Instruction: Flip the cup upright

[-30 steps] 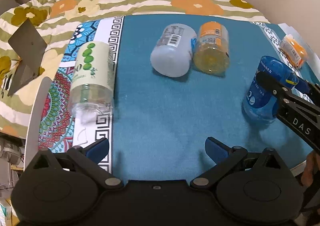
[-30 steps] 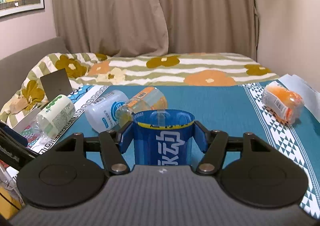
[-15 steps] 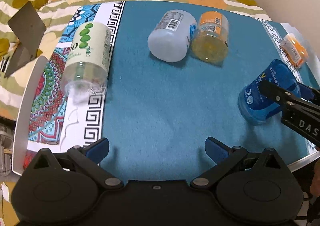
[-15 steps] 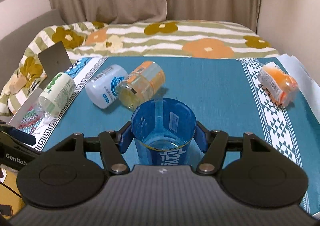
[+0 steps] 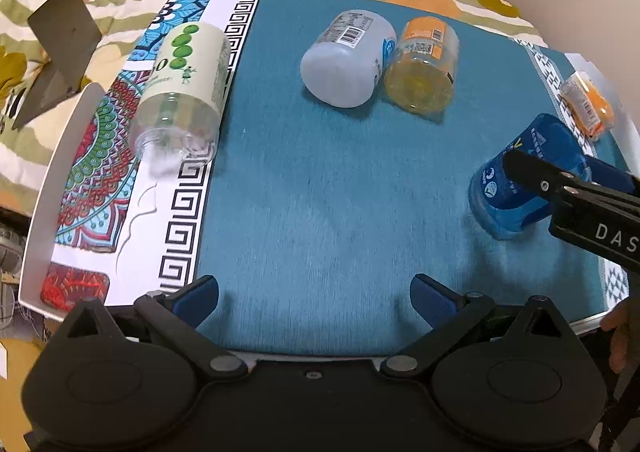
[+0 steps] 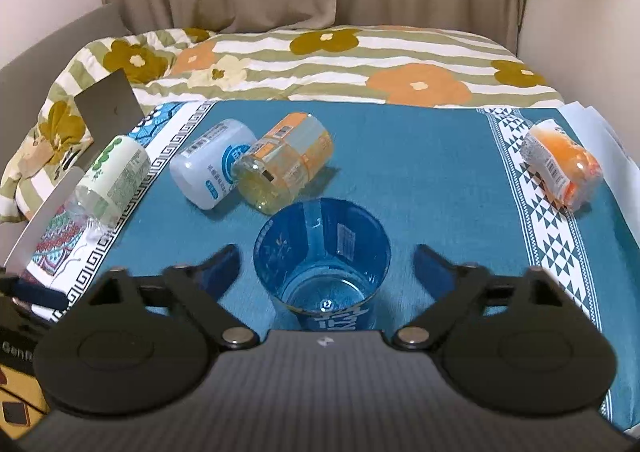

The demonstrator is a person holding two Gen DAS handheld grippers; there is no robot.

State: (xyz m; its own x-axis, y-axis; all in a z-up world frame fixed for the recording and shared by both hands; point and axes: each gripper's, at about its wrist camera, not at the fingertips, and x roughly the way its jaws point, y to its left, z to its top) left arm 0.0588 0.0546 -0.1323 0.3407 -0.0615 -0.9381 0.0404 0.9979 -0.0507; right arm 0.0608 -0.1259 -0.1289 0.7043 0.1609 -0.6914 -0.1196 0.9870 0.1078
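The blue cup (image 6: 322,264) stands mouth-up on the teal-clothed surface (image 6: 432,187), dead ahead between the spread fingers of the right tool (image 6: 323,266), which touch neither wall, its axis vertical, while the left tool (image 5: 314,294), also wide and empty, hovers well apart to its left

We read "DAS" in white letters on the black arm of the right gripper (image 5: 576,187), cut off at the frame edge. On the left gripper (image 6: 24,348), at the lower left of the right wrist view, "Gen" is legible before it blurs. The green-dotted bottle (image 5: 188,71) shows what looks like "0" or "30". The white bottle (image 5: 348,55) carries a barcode; its small print is unreadable. The blue cup (image 6: 322,264) bears large white characters we cannot make out.
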